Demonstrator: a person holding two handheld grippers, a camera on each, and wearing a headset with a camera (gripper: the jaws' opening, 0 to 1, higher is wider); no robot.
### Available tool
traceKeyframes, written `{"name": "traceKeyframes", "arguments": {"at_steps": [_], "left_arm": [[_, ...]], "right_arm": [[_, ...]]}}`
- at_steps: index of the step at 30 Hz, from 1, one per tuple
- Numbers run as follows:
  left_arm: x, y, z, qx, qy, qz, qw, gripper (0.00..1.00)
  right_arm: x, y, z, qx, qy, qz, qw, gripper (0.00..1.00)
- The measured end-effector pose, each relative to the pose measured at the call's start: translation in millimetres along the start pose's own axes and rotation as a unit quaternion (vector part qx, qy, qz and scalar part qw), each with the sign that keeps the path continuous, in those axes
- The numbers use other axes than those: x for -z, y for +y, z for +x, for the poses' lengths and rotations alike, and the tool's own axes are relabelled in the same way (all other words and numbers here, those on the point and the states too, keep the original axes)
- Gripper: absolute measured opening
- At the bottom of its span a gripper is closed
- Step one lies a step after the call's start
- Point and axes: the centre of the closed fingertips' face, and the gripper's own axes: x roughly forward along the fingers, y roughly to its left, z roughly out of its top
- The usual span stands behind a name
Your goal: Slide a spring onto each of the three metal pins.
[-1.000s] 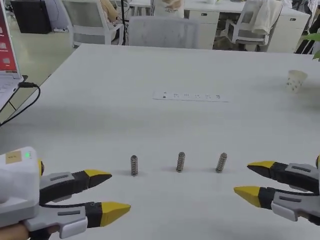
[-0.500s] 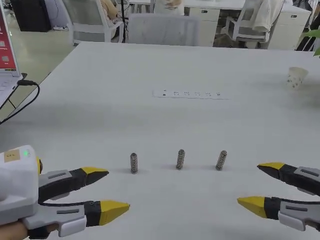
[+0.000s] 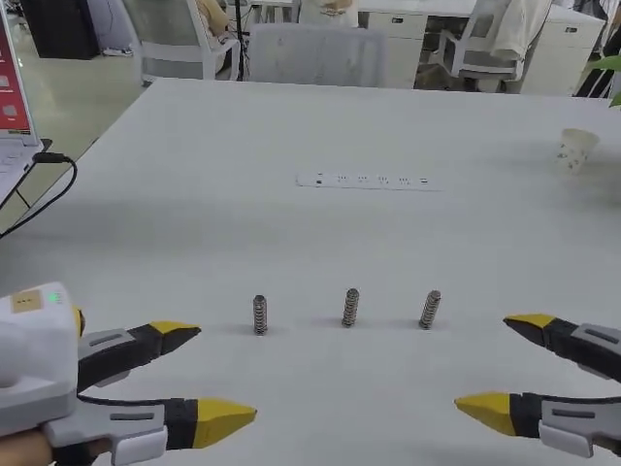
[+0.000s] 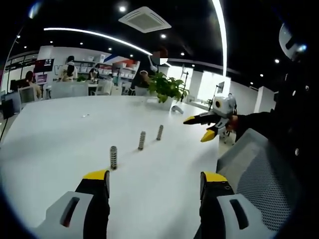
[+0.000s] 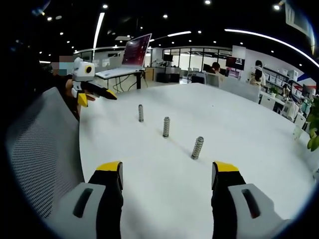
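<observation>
Three upright pins stand in a row on the white table, each wearing a spring: the left spring (image 3: 259,315), the middle spring (image 3: 350,307) and the right spring (image 3: 429,309). My left gripper (image 3: 212,374) sits at the near left, open and holding nothing. My right gripper (image 3: 505,361) sits at the near right, open too, with nothing between its jaws. In the left gripper view the springs (image 4: 113,157) stand ahead of the yellow-tipped fingers (image 4: 94,175). In the right gripper view the nearest spring (image 5: 198,147) stands ahead of the open jaws.
A white power strip (image 3: 367,181) lies mid-table. A paper cup (image 3: 575,150) stands at the far right. A laptop (image 3: 10,116) with a black cable (image 3: 44,199) is at the left edge. Office chairs (image 3: 310,58) line the far side.
Both grippers have opened wider and drawn back slightly toward the near edge. The springs on the pins have not moved.
</observation>
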Motion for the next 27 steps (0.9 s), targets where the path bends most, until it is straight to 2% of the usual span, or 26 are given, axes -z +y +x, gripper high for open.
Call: {"name": "traceKeyframes", "arguments": {"at_steps": [8,14,19,27], "left_arm": [[0.6,3.0,1.0,-0.011,0.002,-0.005,0.9999,0.88],[5.6,0.5,4.9,-0.009,0.015,-0.002,0.9998,0.97],[5.3,2.7,4.7,-0.012,0.017,-0.002,0.9998,0.98],[4.1,3.7,5.3,-0.012,0.015,-0.005,0.9998,0.98]], "right_arm": [[2.3,0.5,1.7,-0.004,0.002,0.006,1.0000,0.80],[6.3,5.8,3.8,-0.014,0.005,0.020,0.9997,0.93],[9.4,4.6,5.3,-0.011,0.006,0.024,0.9996,0.99],[9.0,1.5,4.7,-0.008,0.006,0.023,0.9997,0.99]]}}
